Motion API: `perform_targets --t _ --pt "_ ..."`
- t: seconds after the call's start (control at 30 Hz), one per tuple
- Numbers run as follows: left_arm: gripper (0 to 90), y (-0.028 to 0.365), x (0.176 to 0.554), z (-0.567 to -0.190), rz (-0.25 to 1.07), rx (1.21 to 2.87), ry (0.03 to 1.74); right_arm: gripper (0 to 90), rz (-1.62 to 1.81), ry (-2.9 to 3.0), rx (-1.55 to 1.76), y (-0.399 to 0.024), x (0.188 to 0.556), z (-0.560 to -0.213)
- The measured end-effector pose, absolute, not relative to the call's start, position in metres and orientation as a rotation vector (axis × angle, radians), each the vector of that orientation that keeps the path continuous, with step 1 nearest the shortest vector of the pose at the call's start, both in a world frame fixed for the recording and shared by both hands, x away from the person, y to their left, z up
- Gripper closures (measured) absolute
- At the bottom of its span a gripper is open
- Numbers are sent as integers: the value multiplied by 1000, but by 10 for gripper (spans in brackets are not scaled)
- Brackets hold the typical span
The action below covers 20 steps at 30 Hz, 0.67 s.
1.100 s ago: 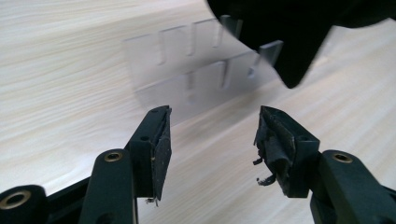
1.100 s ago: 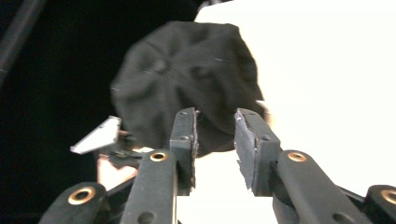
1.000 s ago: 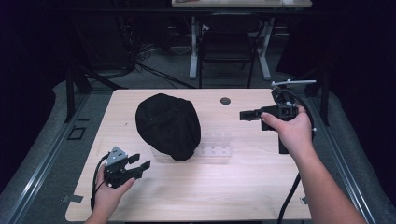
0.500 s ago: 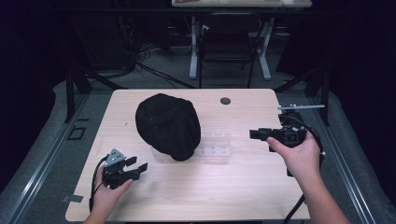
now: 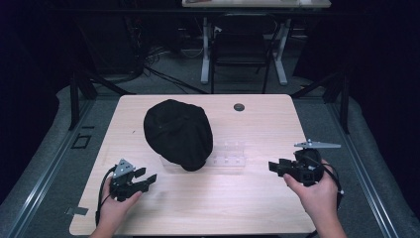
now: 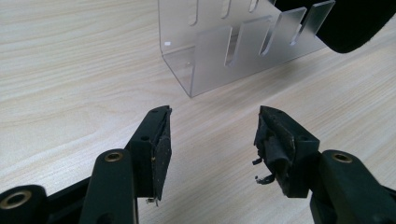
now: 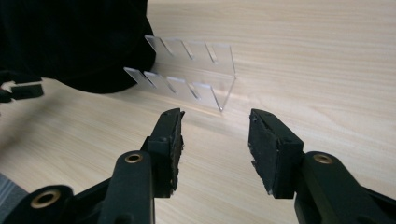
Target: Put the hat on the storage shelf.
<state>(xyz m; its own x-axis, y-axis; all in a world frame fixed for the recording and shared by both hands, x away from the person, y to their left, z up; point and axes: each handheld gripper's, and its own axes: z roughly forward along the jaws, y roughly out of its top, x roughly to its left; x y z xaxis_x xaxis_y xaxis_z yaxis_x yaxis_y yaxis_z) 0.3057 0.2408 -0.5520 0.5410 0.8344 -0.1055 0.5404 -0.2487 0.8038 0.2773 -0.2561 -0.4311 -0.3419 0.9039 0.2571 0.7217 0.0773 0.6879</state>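
Note:
A black cap (image 5: 178,133) lies on the middle of the wooden table (image 5: 257,124), partly over a clear slotted acrylic rack (image 5: 229,154). The rack (image 6: 233,44) stands ahead of my left gripper (image 6: 214,133), with the cap (image 6: 345,23) at its upper right. My left gripper (image 5: 143,178) rests open near the front left of the table, nothing between its jaws. Low at the front right is my right gripper (image 5: 276,166), open and empty, jaws pointing left at the rack (image 7: 196,79) and cap (image 7: 70,42). Its jaws (image 7: 214,140) have just been opening.
A small dark round hole (image 5: 239,107) marks the table's far side. Beyond the table stand a chair (image 5: 242,49) and desk legs on a dark floor. Bare wood lies between the two grippers along the front edge.
My right gripper has come down and toward the front right of the table, ending low beside the rack. The left gripper has stayed put.

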Motion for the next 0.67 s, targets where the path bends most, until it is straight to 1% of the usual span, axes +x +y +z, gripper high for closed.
perform_targets --t 0.13,0.33,0.53,0.67 --pt "455 240 306 -552 437 1930 1117 532 1151 2109 1650 -258 271 -451" --pt "455 239 305 -552 441 1924 1112 511 1107 2079 1678 -262 268 -479" --pt "445 240 306 -552 408 1921 1109 488 1110 2054 1657 -263 264 -508" --pt "426 246 305 -537 374 1831 1083 478 1117 1998 1607 -263 260 -518"
